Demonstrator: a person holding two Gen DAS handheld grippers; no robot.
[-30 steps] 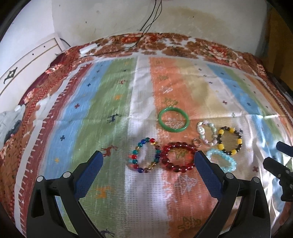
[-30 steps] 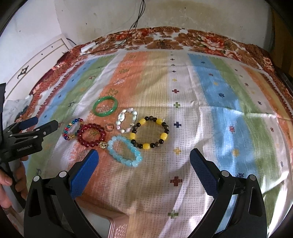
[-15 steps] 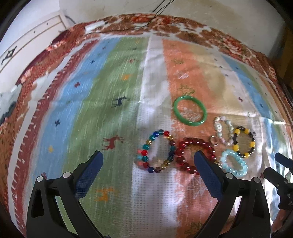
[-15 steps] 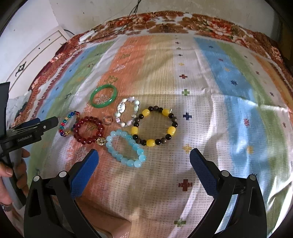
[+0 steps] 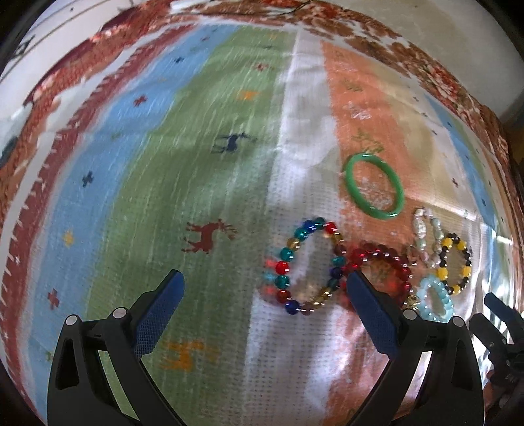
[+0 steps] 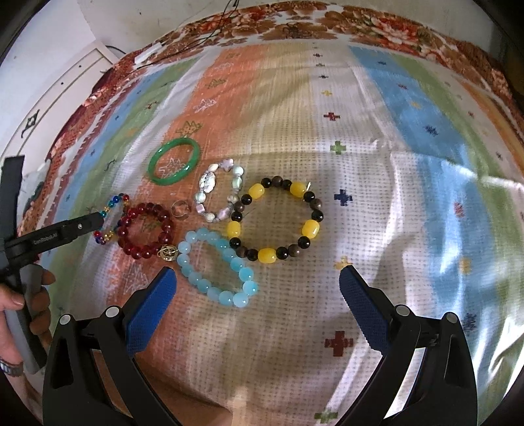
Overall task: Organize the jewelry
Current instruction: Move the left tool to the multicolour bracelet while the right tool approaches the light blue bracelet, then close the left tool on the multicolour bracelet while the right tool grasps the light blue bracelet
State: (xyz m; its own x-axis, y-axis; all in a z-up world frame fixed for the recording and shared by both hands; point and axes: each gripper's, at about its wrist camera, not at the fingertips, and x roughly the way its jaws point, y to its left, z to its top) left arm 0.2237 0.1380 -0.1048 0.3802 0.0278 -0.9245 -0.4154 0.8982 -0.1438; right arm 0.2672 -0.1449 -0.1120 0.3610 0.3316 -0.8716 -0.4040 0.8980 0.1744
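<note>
Both grippers have dropped closer, jaws spread, over six bracelets (image 6: 275, 222) and one ring (image 6: 180, 207).

A striped woven cloth (image 6: 360, 157) with small cross and deer motifs spreads ahead of and beneath the tongs. Past it, far ahead, runs a floral border (image 6: 376, 29), where black cables (image 6: 209, 36) trail toward a white wall (image 6: 157, 16).

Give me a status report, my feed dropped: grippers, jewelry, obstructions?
Left gripper open, empty, near multicolor bracelet. Right gripper open, empty, over blue bracelet. All jewelry on cloth. Bracelets crowded, some touching.
</note>
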